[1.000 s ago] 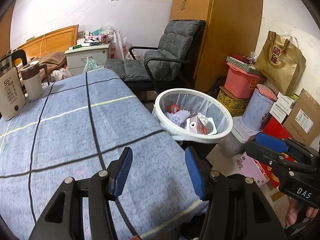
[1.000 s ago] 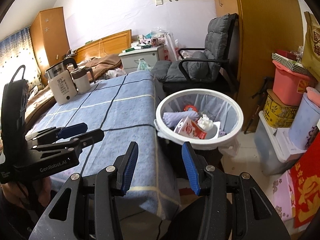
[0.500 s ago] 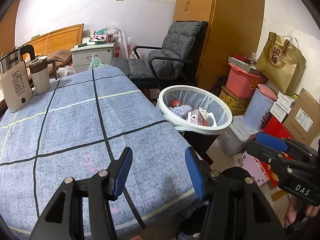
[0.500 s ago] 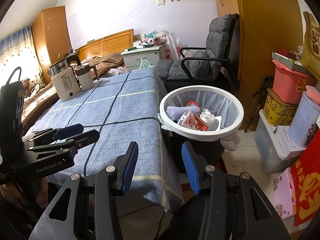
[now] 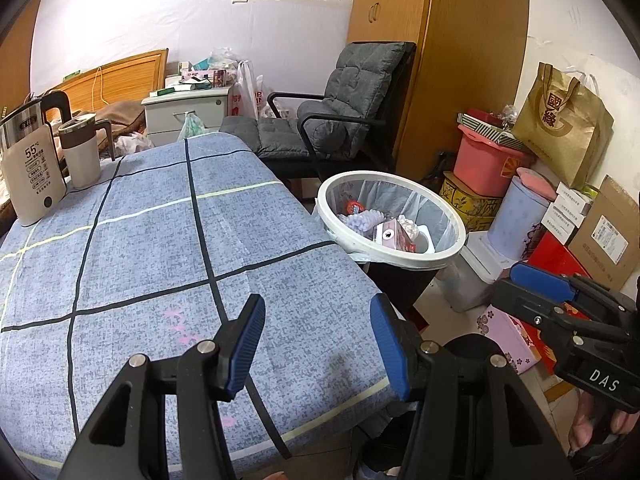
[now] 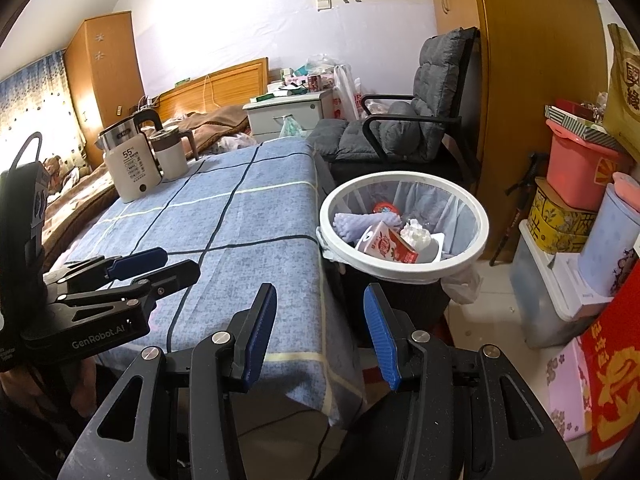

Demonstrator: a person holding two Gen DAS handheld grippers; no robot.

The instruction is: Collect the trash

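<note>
A black trash bin with a white rim (image 5: 400, 258) and a thin liner stands on the floor off the table's right edge. Inside lie a red-and-white carton (image 6: 386, 245), lilac foam wrap (image 5: 362, 220), white tissue (image 6: 416, 234) and a red lid (image 5: 354, 207). My left gripper (image 5: 320, 344) hovers open over the near corner of the blue checked tablecloth (image 5: 160, 264), nothing between its blue pads. My right gripper (image 6: 320, 336) hangs open over the table's right edge, short of the bin, also holding nothing. Each gripper shows in the other's view: right gripper (image 5: 508, 284), left gripper (image 6: 180, 263).
A white kettle (image 5: 28, 168) and a lidded mug (image 5: 82, 150) stand at the table's far left. Behind the bin is a grey padded armchair (image 5: 340, 120). Boxes, a pink tub (image 5: 488, 160) and a brown paper bag (image 5: 560, 128) crowd the floor at the right.
Both views pulled back a little from the table and bin in the first half second, then held still. Both pairs of jaws kept the same width.
</note>
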